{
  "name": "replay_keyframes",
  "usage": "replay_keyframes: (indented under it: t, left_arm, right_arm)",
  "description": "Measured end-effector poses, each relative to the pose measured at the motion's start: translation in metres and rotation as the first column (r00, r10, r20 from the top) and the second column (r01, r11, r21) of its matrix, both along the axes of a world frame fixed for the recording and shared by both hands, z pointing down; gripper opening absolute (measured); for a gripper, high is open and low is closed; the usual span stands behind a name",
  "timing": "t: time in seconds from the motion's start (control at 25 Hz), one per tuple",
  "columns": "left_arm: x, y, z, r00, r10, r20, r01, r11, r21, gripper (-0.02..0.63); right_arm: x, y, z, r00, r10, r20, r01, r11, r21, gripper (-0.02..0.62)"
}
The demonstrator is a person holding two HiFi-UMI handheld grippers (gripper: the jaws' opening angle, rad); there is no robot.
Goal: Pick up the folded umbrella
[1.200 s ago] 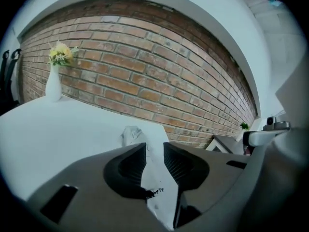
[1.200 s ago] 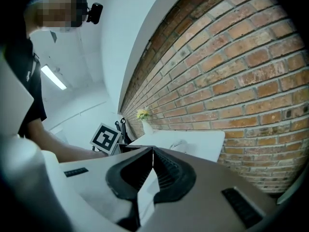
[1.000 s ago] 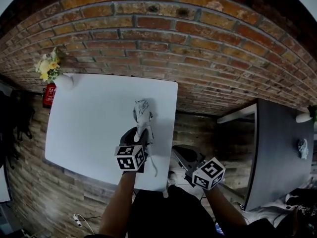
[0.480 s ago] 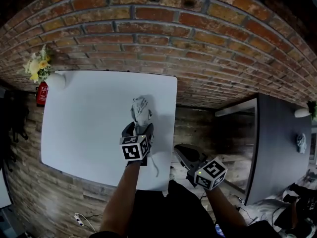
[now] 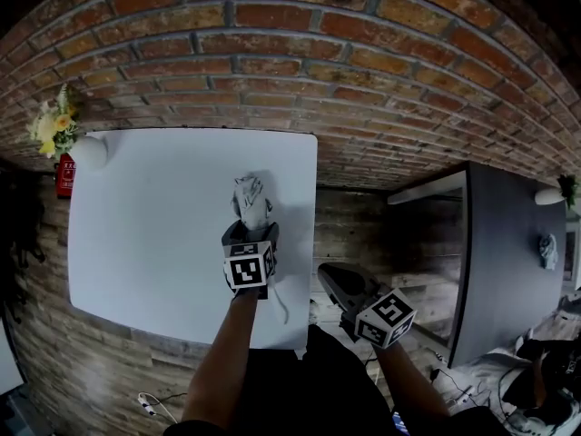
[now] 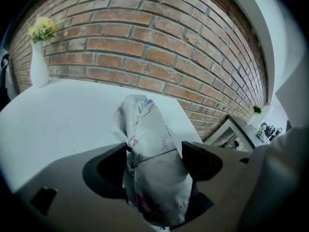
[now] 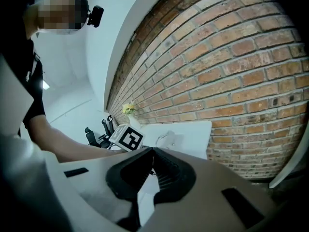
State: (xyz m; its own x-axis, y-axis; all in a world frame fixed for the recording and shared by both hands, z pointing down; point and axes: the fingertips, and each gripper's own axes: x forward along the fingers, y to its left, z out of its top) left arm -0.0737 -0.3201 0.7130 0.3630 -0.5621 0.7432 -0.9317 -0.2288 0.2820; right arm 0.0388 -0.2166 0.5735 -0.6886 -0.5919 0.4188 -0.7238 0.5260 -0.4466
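Umbrella first, from the big things down: behind it runs a brick wall (image 5: pixel 363 80), and under it is my white table (image 5: pixel 145 234). The umbrella (image 5: pixel 251 196) lies folded near the table's right edge, its length running away from me. My left gripper (image 5: pixel 250 234) has dropped onto it from above, and its jaws have just been opening. They now stand wide, one on each side of the grey bundle's near end. The cloth fills the gap but is not pinched as far as I can judge, so nothing is grasped yet. I read that as the approach done and the squeeze due next. The fabric looks loose and may bunch or slip, so I would close on the firm core. My right gripper (image 5: pixel 338 284) hangs off the table's right side, jaws together on nothing. A vase (image 5: pixel 89 151) of flowers stands at the far left corner, well apart
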Motion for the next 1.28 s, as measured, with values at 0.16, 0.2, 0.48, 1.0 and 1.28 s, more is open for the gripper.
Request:
replay_keyframes:
  t: [0.16,0.2,0.48,1.0,1.28]
  left_arm:
    - [0.005,-0.001,0.005,1.0,0.015,0.02,-0.015,1.0,-0.003,0.351]
    - [0.006,-0.001,0.007,1.0,0.017,0.022,-0.016,1.0,-0.006,0.351]
    - [0.011,-0.003,0.012,0.998,0.027,0.064,-0.026,0.999,-0.019,0.351]
    - [0.008,0.0,0.0,0.999,0.019,0.03,-0.019,1.0,-0.005,0.314]
    - [0.01,0.002,-0.028,0.999,0.0,-0.042,0.002,0.999,0.046,0.313]
  right_arm:
    - [0.004,0.003,0.005,1.0,0.013,-0.006,-0.013,1.0,-0.013,0.023]
    - [0.005,0.004,0.006,1.0,0.015,-0.006,-0.015,1.0,-0.016,0.023]
    - [0.009,0.008,0.009,1.0,0.019,-0.009,-0.019,0.999,-0.026,0.022]
    - [0.016,0.009,0.003,1.0,0.011,0.016,-0.011,1.0,-0.017,0.023]
    - [0.016,0.012,-0.004,0.999,-0.008,0.036,0.007,1.0,0.005,0.023]
